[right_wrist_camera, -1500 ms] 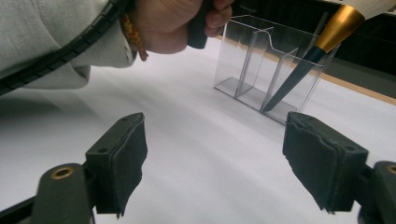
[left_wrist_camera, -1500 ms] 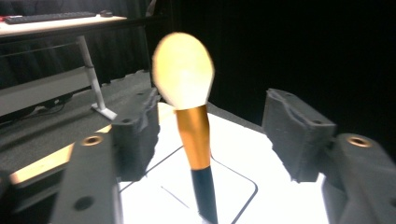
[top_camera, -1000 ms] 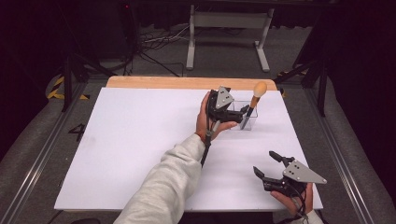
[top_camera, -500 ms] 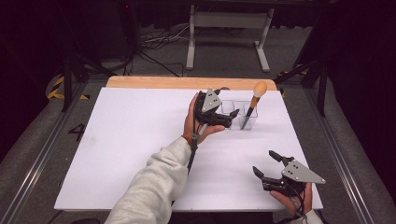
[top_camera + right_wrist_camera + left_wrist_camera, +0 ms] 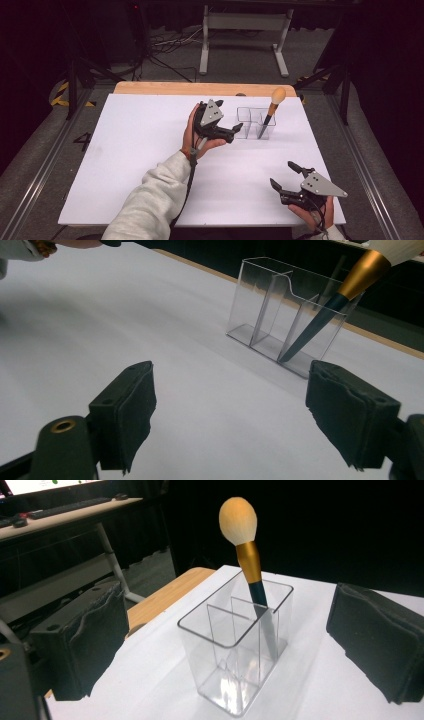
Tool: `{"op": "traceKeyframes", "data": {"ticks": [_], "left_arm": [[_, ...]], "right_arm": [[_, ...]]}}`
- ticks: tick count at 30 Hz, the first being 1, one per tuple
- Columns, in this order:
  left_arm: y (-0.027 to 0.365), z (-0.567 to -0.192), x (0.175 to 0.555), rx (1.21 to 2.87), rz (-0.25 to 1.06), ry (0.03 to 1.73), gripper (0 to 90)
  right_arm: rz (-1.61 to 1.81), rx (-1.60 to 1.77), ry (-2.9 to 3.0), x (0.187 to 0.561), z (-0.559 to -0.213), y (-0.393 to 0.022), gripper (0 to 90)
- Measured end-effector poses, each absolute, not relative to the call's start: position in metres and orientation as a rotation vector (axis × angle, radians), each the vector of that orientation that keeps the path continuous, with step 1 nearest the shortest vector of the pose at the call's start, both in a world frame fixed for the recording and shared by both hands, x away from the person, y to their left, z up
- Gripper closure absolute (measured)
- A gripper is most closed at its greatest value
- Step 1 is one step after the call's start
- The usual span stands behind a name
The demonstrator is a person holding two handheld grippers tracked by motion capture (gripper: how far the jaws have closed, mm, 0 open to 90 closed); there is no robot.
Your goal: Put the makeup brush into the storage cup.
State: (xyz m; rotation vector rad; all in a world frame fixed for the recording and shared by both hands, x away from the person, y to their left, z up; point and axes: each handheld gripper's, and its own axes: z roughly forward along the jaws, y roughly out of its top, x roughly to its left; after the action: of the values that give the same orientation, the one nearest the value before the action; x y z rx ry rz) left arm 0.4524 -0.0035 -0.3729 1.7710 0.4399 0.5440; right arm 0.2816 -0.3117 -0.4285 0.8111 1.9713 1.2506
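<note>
High view: the left tongs (image 5: pixel 237 130) sit just left of the clear organizer (image 5: pixel 255 123) at the far side of the white worktop (image 5: pixel 125 165), apart from it. Their jaws have just been opening and now stand wide, with nothing pressed between them — in the left gripper view the organizer stands ahead between the pads, untouched. A brush (image 5: pixel 270 111) leans in the organizer's right end compartment, bristle head up. The right tongs (image 5: pixel 284 176) rest near the worktop's near right edge, well apart from the organizer, jaws spread and empty.
</note>
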Motion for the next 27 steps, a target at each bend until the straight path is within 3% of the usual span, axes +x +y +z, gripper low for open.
{"op": "traceKeyframes", "data": {"ticks": [27], "left_arm": [[0.057,-0.384,0.427,1.799,0.597,0.402,2.4]], "right_arm": [[1.217,0.812,1.963,0.282,-0.430,-0.309,16.2]]}}
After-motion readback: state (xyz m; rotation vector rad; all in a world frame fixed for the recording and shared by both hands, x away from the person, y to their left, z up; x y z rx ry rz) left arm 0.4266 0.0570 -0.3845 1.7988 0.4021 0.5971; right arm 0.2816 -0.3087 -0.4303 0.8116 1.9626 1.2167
